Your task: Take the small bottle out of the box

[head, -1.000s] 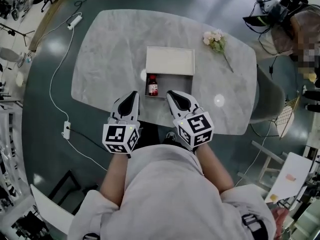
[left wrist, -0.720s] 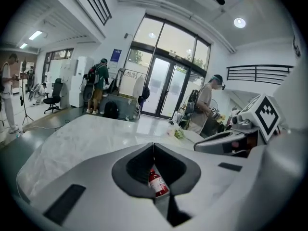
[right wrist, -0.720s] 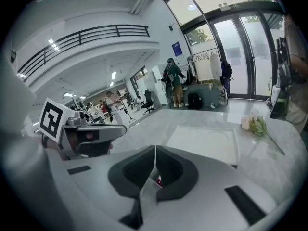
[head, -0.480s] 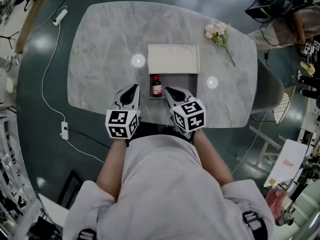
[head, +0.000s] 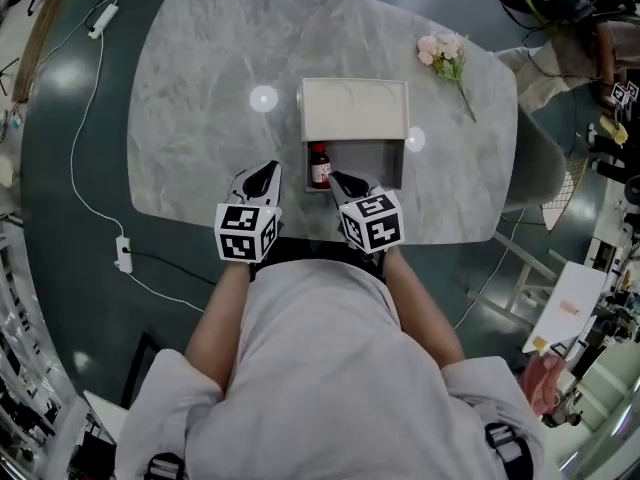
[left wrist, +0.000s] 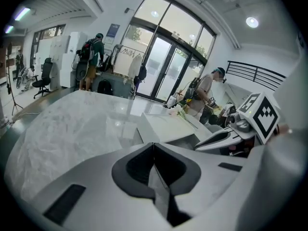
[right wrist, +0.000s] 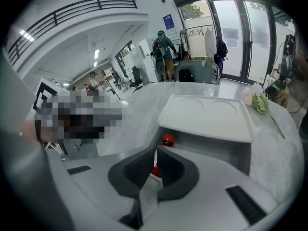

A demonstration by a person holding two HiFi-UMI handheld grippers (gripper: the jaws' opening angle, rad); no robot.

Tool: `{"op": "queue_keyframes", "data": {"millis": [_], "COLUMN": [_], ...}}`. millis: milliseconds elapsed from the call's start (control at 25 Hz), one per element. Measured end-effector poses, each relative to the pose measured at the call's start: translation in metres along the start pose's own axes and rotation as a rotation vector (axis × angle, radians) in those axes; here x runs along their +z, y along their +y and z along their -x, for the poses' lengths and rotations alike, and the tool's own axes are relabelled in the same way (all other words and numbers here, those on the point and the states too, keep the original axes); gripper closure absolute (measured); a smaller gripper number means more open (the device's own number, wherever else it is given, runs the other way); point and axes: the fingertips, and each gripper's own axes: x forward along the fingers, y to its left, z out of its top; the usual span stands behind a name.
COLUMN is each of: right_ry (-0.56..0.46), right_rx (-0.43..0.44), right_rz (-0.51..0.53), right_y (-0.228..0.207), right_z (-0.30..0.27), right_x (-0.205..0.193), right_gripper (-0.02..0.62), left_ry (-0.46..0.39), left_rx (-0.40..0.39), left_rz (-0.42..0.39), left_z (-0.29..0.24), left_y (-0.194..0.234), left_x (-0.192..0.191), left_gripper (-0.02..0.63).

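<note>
A small dark bottle [head: 320,165] with a red cap and red label stands in the left end of an open white box [head: 396,161] on the marble table [head: 200,98]. The box's lid [head: 355,109] lies open behind it. My right gripper [head: 337,177] is shut and empty, its tip just right of the bottle at the box's near edge. In the right gripper view the bottle's red cap [right wrist: 167,139] shows just past the closed jaws [right wrist: 155,154]. My left gripper [head: 271,168] is shut and empty, left of the box; its closed tip [left wrist: 153,145] points over bare table.
A sprig of pale pink flowers [head: 447,54] lies at the table's far right. A power strip and white cable [head: 88,88] run along the floor at left. People stand by glass doors [left wrist: 94,61] in the background. A chair [head: 540,183] stands to the right of the table.
The view has shifted so the table and box sit nearer the grippers. Both grippers have moved forward, and the right one's tip now reaches the box's near edge beside the bottle.
</note>
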Motion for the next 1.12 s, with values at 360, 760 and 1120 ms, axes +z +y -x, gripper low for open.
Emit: {"op": "queue_keyframes", "data": {"millis": [360,760,1120], "right_ry": [0.114,0.215,0.279], "right_rx": [-0.061,-0.037,-0.066], "right_rz": [-0.015,-0.079,-0.121], "right_y": [-0.006,-0.005,-0.014], "right_z": [-0.02,-0.043,-0.062], "right_x": [-0.015,-0.023,-0.031], "right_gripper": [0.557,0.422,0.402], "left_ry": [0.044,0.075,0.089], "left_rx": [-0.06,-0.073,-0.078], "left_rz": [-0.014,0.012,0.031], "left_z": [-0.012,-0.027,-0.029], "left_y": [0.015,0.036,0.049], "left_x": [-0.003,-0.008,-0.011], "left_gripper": [0.583,0.583,0.583]}}
